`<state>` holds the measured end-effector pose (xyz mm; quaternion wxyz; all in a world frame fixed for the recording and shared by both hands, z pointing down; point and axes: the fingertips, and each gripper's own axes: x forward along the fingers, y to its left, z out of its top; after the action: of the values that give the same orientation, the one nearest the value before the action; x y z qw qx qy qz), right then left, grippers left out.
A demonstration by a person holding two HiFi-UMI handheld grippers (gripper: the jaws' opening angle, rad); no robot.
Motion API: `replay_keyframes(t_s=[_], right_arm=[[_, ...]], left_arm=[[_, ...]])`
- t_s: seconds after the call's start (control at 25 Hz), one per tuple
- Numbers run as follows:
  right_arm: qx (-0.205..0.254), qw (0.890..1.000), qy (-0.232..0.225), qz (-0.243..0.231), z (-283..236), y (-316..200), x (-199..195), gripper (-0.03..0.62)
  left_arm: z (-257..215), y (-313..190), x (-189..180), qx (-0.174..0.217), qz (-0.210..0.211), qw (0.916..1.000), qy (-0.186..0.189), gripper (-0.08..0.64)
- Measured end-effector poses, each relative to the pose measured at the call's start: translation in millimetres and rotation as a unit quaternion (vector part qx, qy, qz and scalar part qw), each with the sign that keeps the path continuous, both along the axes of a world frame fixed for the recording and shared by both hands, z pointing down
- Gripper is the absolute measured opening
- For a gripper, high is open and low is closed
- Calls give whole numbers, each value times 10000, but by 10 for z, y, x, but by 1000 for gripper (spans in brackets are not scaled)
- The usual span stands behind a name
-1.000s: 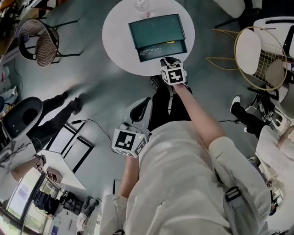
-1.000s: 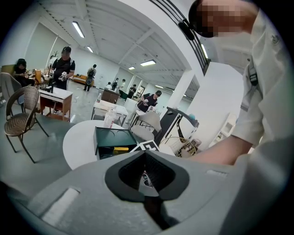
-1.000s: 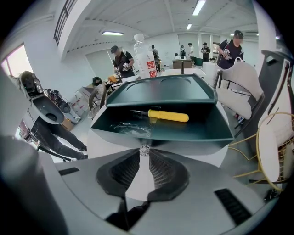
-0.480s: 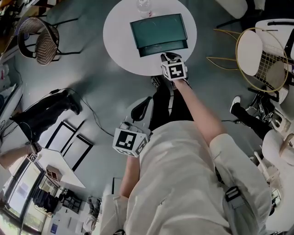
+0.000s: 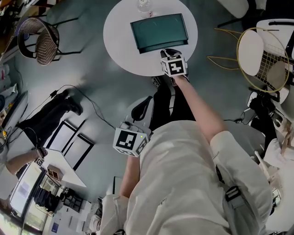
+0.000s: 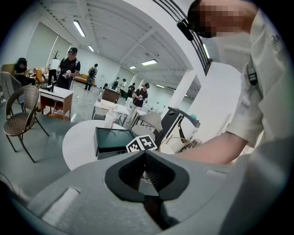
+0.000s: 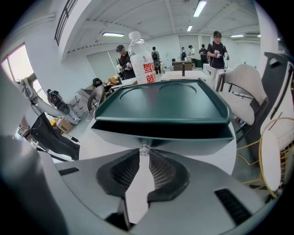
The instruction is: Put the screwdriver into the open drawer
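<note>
A dark green drawer box (image 5: 158, 28) stands on the round white table (image 5: 120, 43). Its drawer front (image 7: 161, 137) is pushed in almost flush, and no screwdriver shows in any view. My right gripper (image 5: 166, 52) is at the front of the box, its jaws shut on the small clear drawer knob (image 7: 144, 149). My left gripper (image 5: 145, 103) hangs low beside my leg, away from the table. Its jaws (image 6: 144, 155) are shut with nothing between them, and it looks toward the box (image 6: 110, 140).
A plastic water bottle (image 5: 143, 5) stands behind the box at the table's far edge. A wicker chair (image 5: 39, 41) is at the left and a gold wire chair (image 5: 262, 50) at the right. Another person's legs (image 5: 46, 117) and a cable lie on the floor at the left.
The drawer stood open with something in it a second ago; it has slid into the box with my right gripper following it. The person at the left has shifted. My left gripper has kept still.
</note>
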<state>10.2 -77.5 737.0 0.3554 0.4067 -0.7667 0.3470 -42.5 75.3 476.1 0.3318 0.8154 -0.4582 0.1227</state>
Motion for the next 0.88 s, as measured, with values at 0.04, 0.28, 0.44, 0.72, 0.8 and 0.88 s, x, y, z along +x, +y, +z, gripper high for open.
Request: replay_keyframes(t_s=[0.04, 0.28, 0.44, 0.72, 0.8, 0.88], right_arm=[[-3, 10000, 1, 2, 0, -16, -7, 72], [-8, 10000, 8, 10, 10, -112, 10, 74], [-3, 10000, 22, 48, 13, -177, 0, 74], [6, 10000, 15, 49, 16, -218, -28, 74], [12, 10000, 26, 23, 22, -216, -27, 75], [27, 10000, 28, -26, 19, -221, -31, 78]], left_arm=[[0, -9, -5, -2, 1, 10000, 1, 12], [15, -60, 17, -24, -17, 10000, -4, 12], [26, -87, 0, -31, -46, 10000, -2, 12], [12, -98, -25, -21, -74, 10000, -2, 12], [12, -95, -27, -14, -85, 10000, -7, 12], [4, -92, -27, -3, -96, 10000, -13, 12]])
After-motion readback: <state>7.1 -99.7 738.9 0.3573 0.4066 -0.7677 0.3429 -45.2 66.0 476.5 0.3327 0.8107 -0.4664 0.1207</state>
